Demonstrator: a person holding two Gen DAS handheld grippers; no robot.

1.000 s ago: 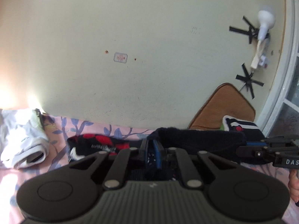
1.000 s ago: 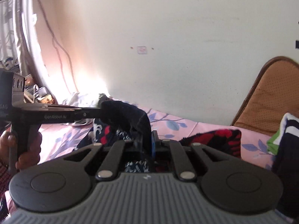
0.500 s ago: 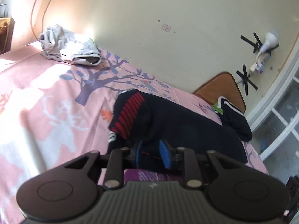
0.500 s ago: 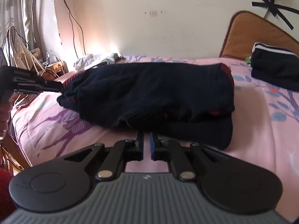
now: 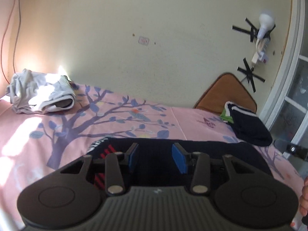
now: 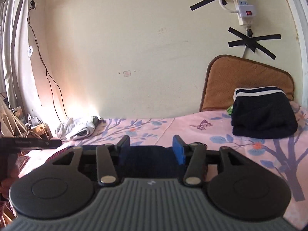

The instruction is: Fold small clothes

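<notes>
Sweater, dark with red stripes, lies folded on the bed right under both grippers. Left gripper has just been opening, pads apart over the knit, gripping nothing. Right gripper has just been opening too, jaws wide above the same sweater. Beyond lie a folded dark garment by the cushion and crumpled white clothes.

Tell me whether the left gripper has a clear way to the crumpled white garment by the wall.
Probably yes: the left gripper has open jaws, and only bare pink bedsheet lies between it and the white garment.
</notes>
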